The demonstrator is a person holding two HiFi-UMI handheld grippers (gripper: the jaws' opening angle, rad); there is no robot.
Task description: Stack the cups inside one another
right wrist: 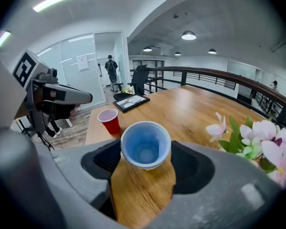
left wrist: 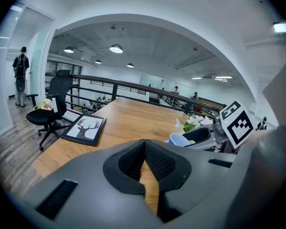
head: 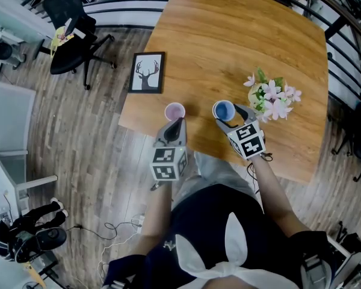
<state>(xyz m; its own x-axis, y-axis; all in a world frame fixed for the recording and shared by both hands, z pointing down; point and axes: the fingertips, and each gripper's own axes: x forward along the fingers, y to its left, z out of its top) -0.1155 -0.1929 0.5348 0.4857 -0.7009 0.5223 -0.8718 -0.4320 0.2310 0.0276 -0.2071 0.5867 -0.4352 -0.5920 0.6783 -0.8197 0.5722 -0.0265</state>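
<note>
Two empty cups stand upright and apart on a wooden desk (head: pixel 228 41). The blue cup (right wrist: pixel 146 144), pale blue inside, stands between the jaws of the right tool (right wrist: pixel 145 162), which are spread wide, with its rim close to both pads. The red cup (right wrist: pixel 109 120) (pale inside, ahead and left of the right tool) stands just past the tip of the left tool (left wrist: pixel 144 149), whose jaws are clenched together on nothing. Pink flowers (head: pixel 272 98) sit just right of the right tool.

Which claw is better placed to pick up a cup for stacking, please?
The right claw: its jaws stand apart with the blue cup between them. The left claw is shut and empty, near the red cup.
</note>
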